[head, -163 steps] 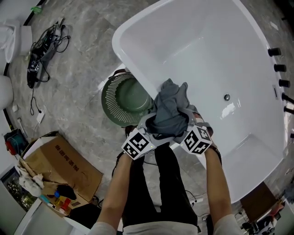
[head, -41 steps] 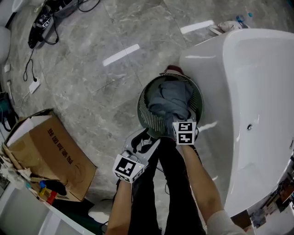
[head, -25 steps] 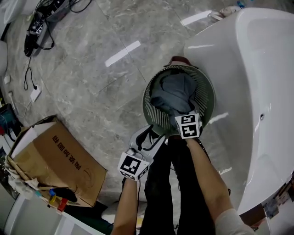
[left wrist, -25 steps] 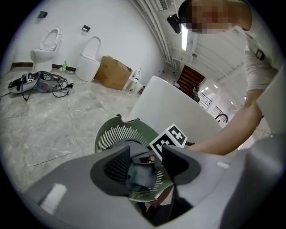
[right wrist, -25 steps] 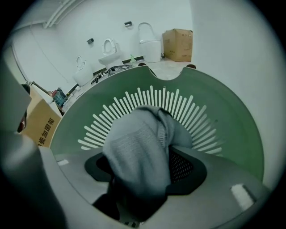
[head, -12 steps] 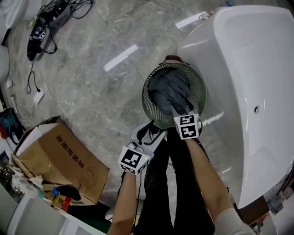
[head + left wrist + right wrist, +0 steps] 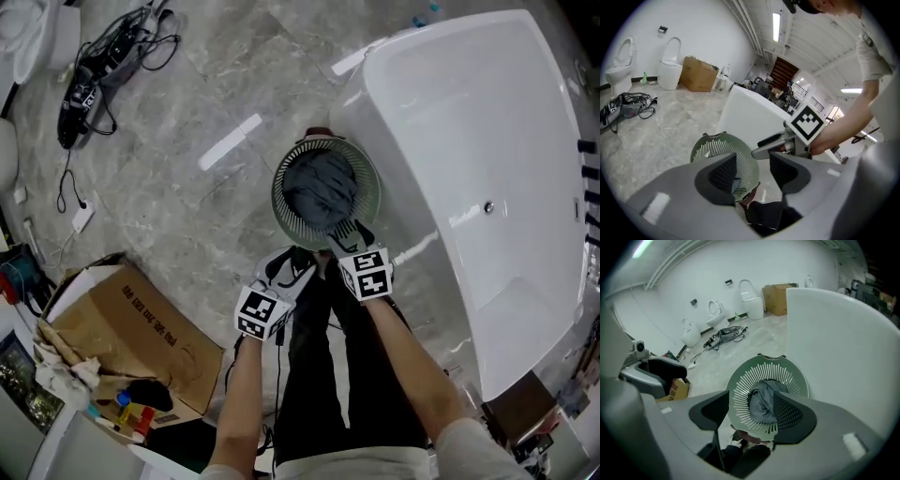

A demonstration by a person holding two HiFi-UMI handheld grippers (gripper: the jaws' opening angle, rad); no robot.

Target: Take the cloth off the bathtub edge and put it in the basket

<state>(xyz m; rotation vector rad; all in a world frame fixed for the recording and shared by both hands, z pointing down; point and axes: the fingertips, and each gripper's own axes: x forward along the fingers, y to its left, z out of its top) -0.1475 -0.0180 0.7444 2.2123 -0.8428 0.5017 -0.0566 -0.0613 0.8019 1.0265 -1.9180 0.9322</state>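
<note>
The grey cloth (image 7: 321, 190) lies bunched inside the round green slatted basket (image 7: 281, 208), which stands on the floor against the white bathtub (image 7: 469, 141). My right gripper (image 7: 346, 232) hangs open just above the basket's near rim with nothing between its jaws. In the right gripper view the cloth (image 7: 761, 401) shows between the open right gripper (image 7: 750, 416) fingers, far below them. My left gripper (image 7: 298, 267) is open and empty too, nearer me and left of the basket. The left gripper view looks past the left gripper (image 7: 753, 169) at the basket (image 7: 712, 149) and the right gripper (image 7: 780, 140).
An open cardboard box (image 7: 131, 328) sits on the marble floor at the lower left. A bundle of cables (image 7: 103, 66) lies at the upper left. Black taps (image 7: 587, 173) line the tub's far side. My legs and shoes are below the grippers. Toilets (image 7: 751, 298) stand along the far wall.
Earlier both grippers held the cloth over the tub edge. Since a second ago both have risen away from the basket, the right one more, and the cloth stays inside.
</note>
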